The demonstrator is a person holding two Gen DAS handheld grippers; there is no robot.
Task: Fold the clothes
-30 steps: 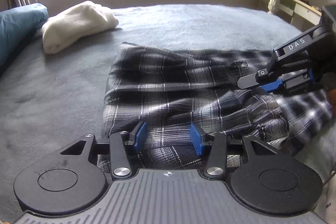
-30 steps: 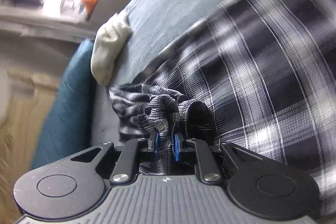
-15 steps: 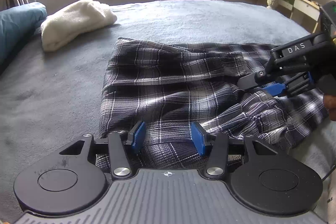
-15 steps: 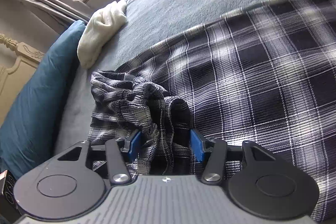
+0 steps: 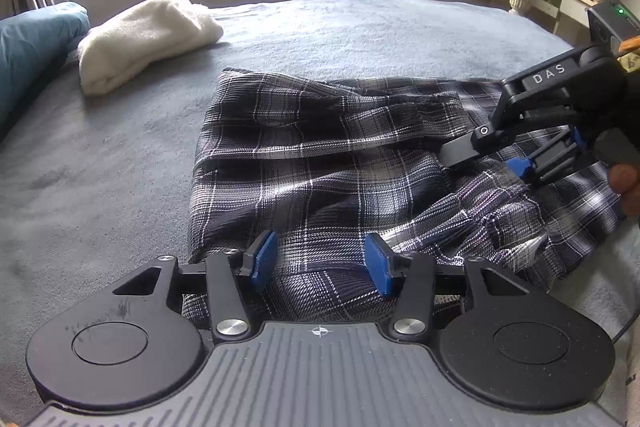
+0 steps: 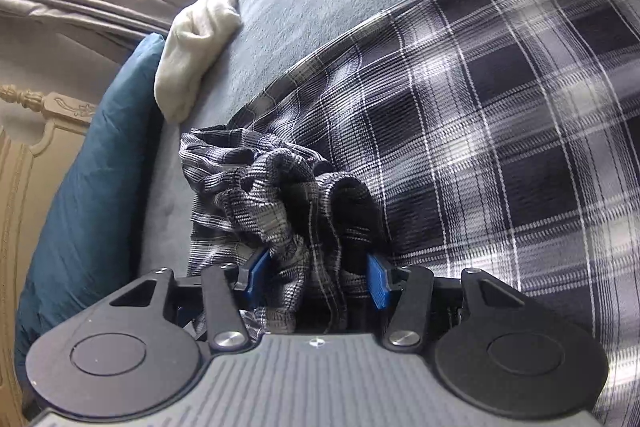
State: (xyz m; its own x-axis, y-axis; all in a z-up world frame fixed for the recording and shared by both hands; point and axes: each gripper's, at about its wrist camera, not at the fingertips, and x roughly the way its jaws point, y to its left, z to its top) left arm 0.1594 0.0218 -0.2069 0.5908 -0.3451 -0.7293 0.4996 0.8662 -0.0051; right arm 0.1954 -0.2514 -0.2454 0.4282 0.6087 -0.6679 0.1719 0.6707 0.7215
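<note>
Left wrist view: black-and-white plaid woven garment (image 5: pixel 320 155) spread part-folded on the grey bed (image 5: pixel 360 27); left hand-held gripper (image 5: pixel 320 261) apart over its near edge, pads gripping nothing.

Right wrist view: right hand-held gripper (image 6: pixel 316 277), clamped on the bunched plaid end a second ago, has just been opening (cloth lies loose between the pads). Fold apparently laid down; smoothing probably follows.

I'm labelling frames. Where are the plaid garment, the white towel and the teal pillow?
plaid garment (image 5: pixel 304 163): left wrist view, flat middle.
white towel (image 5: pixel 140 39): left wrist view, top.
teal pillow (image 6: pixel 80 211): right wrist view, side.
</note>
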